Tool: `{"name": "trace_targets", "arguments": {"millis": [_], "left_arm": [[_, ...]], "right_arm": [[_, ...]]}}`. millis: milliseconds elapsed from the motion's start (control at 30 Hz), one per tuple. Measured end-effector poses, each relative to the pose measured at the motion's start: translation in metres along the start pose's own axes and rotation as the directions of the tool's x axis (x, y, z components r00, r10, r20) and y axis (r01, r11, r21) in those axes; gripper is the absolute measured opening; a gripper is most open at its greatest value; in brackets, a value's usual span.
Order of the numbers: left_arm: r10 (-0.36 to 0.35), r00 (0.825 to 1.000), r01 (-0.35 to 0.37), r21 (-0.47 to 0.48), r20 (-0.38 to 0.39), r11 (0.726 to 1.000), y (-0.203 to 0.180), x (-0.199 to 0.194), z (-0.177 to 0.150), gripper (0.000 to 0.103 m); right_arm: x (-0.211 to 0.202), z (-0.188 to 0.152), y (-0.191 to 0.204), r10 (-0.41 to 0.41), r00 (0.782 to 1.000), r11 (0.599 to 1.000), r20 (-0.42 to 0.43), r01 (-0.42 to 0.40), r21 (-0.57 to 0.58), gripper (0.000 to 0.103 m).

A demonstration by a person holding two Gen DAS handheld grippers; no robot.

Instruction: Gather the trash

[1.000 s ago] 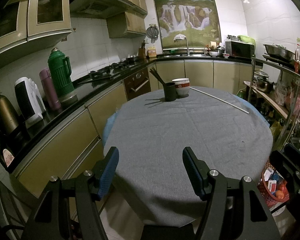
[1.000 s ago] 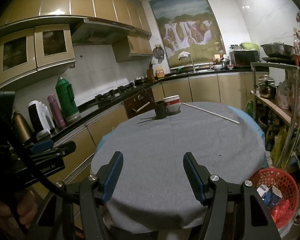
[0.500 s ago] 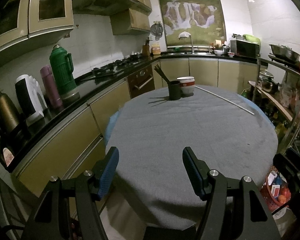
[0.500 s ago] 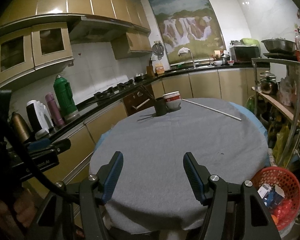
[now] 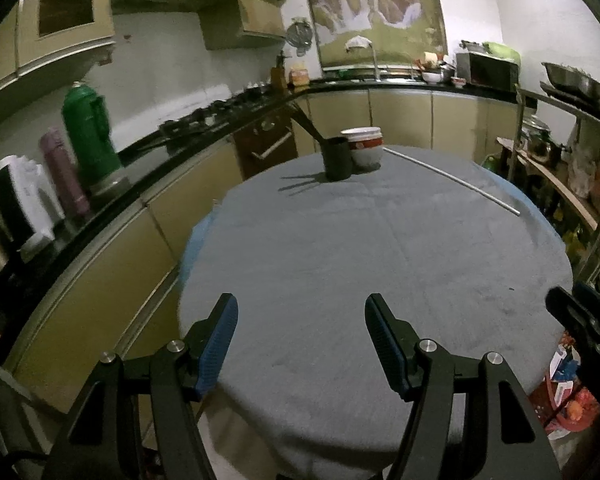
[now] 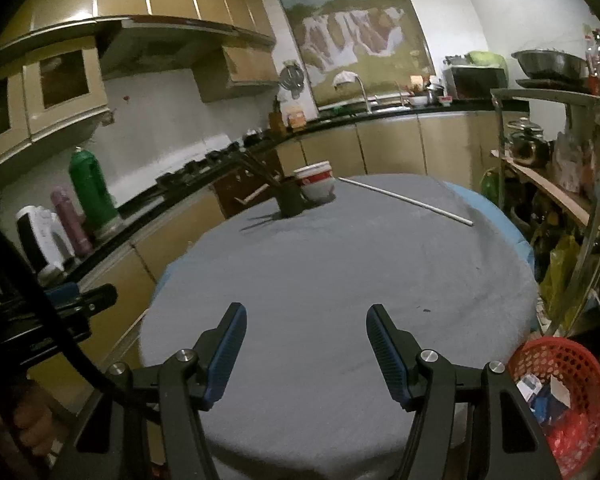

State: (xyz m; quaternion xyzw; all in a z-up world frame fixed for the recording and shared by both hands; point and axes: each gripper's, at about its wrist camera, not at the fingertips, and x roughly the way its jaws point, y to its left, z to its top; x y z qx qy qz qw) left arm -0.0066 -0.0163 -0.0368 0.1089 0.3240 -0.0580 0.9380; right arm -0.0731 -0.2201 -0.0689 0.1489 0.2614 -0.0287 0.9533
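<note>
**Both grippers hang apart and empty over the near edge of the round counter**

The left gripper (image 5: 301, 344) sits above the near edge of the grey-clothed round counter (image 5: 380, 248), its blue-padded fingers (image 5: 220, 344) standing well apart with nothing between them. The right gripper (image 6: 303, 354) is in the same state: fingers spread, only bare cloth showing in the gap. In the right wrist view the left gripper appears at the left border, with part of the person's hand (image 6: 24, 424) below it.

The trash that can be seen lies in a red mesh basket (image 6: 556, 364) standing off the counter, just beyond its near right edge. Inside are crumpled wrappers and small cartons (image 6: 540, 392), blue, white and red; what they are cannot be read. On the cloth itself only a tiny dark speck (image 6: 425, 311) shows toward the right edge.

At the far edge of the counter a dark cup (image 5: 337, 159) holds chopsticks that lean to the left, and stacked bowls (image 5: 362, 146), white with a red band, stand touching it on its right. A thin white rod (image 5: 452, 178) lies slantwise from the far edge toward the far right edge.

Along the kitchen worktop on the left stand a green thermos (image 5: 88, 136), a purple flask (image 5: 62, 172) and a white kettle (image 5: 24, 200).
</note>
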Motion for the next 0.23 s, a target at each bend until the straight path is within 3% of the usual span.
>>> {"name": "trace_targets", "arguments": {"millis": [233], "left_arm": [[-0.063, 0.993, 0.064, 0.007, -0.102, 0.998, -0.017, 0.078, 0.012, 0.067]], "right_arm": [[0.071, 0.014, -0.025, -0.057, 0.998, 0.998, -0.041, 0.058, 0.014, 0.066]]}}
